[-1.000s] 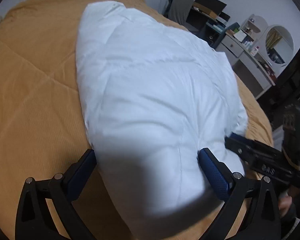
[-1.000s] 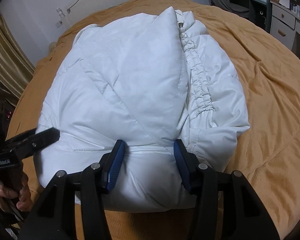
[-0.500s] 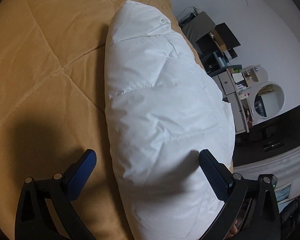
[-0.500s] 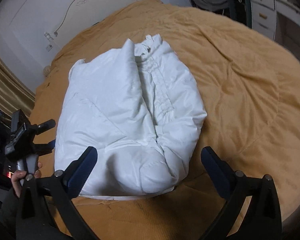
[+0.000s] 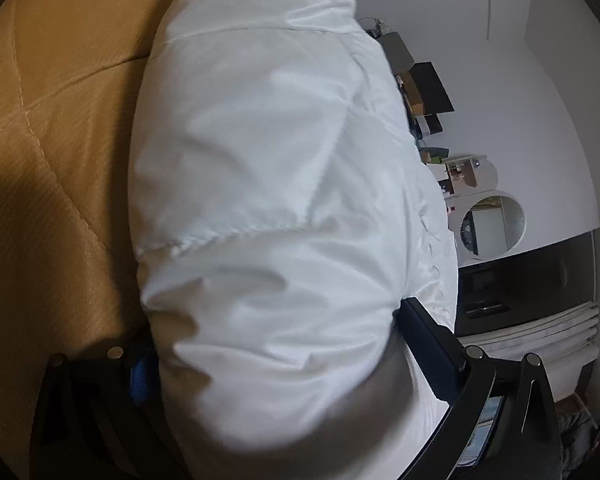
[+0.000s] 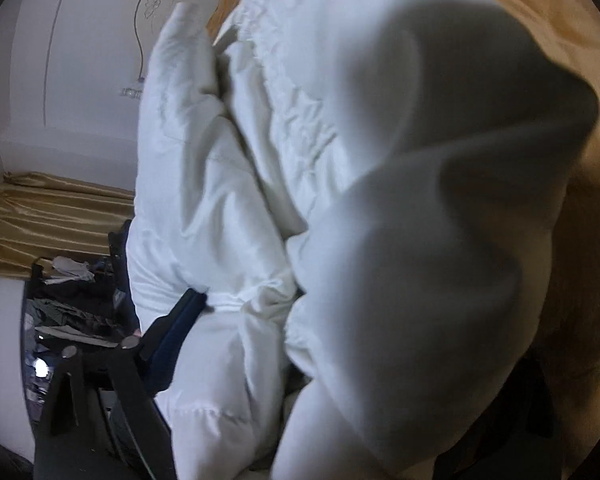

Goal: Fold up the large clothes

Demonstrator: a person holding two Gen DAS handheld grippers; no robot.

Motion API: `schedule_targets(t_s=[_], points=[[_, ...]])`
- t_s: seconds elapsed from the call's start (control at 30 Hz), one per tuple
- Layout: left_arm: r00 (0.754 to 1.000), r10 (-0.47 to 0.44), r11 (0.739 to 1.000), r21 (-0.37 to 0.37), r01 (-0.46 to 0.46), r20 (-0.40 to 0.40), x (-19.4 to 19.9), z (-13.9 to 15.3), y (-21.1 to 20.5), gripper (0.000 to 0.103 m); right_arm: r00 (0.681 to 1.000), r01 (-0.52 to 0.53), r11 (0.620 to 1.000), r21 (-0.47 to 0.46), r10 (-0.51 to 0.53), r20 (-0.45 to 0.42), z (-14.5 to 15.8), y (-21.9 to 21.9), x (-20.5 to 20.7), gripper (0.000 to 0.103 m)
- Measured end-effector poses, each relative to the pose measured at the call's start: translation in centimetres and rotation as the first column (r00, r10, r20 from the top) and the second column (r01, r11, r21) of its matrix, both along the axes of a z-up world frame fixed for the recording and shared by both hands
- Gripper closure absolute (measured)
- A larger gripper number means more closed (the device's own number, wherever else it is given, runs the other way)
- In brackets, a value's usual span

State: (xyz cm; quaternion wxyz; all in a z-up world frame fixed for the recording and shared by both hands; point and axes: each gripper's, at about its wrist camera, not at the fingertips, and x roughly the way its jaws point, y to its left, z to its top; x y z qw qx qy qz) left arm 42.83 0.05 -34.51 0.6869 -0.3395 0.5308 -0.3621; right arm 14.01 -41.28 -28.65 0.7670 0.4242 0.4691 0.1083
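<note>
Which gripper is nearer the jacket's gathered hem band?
Right. The right gripper has its visible finger touching the gathered band, fingers closing around the jacket. The left gripper straddles the smooth quilted end, also closing; no band shows there.

Both wrist views are dim and soft, with strong fisheye bending that curves the walls and leaves black corners around the round picture. In the left wrist view the white padded jacket (image 5: pixel 268 200) is brightest at upper centre and falls into grey, blurred shadow at the bottom, and a dark shadow lies on the orange bedspread (image 5: pixel 48 128) at middle left. In the right wrist view the jacket's near folds on the right are smeared, out of focus and shaded grey, while the wall (image 6: pixel 80 60) at upper left is evenly lit without glare
</note>
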Motion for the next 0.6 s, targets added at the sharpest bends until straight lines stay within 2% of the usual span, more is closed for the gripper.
schedule_targets(t_s=[0.03,0.1,0.13,0.3,0.37,0.47,0.53,0.6], points=[[1.0,0.001,1.0,0.008,-0.001,0.011,-0.1,0.5,0.2,0.011,1.0,0.001,0.998,-0.056,0.0,0.017,1.6,0.8,-0.2,0.03],[0.999,0.011,1.0,-0.011,-0.011,0.031,-0.3,1.6,1.5,0.025,0.999,-0.001,0.99,-0.143,0.008,0.045,4.4,2.7,-0.5,0.039],[0.999,0.019,1.0,-0.02,-0.018,0.044,-0.3,2.3,2.5,0.027,0.998,0.0,0.988,-0.157,0.009,0.061,5.6,3.6,-0.5,0.042],[0.993,0.052,0.999,0.011,-0.054,0.103,-1.1,6.5,8.4,0.029,0.988,-0.034,0.98,-0.195,0.062,0.139,9.7,9.3,0.1,0.044],[0.99,0.065,0.996,0.047,-0.071,0.126,-1.8,8.3,11.8,0.029,0.984,-0.068,0.98,-0.187,0.097,0.151,10.2,11.7,0.5,0.044],[0.989,0.071,0.991,0.107,-0.085,0.134,-3.3,9.1,15.4,0.029,0.974,-0.132,0.975,-0.179,0.161,0.161,10.2,15.7,1.1,0.044],[0.991,0.075,0.986,0.142,-0.091,0.113,-3.4,8.2,17.6,0.028,0.968,-0.174,0.969,-0.176,0.2,0.148,9.3,18.1,1.3,0.044],[0.995,0.09,0.98,0.175,-0.098,0.052,-3.6,5.8,19.0,0.028,0.969,-0.203,0.965,-0.165,0.222,0.108,7.3,19.7,2.0,0.044]])
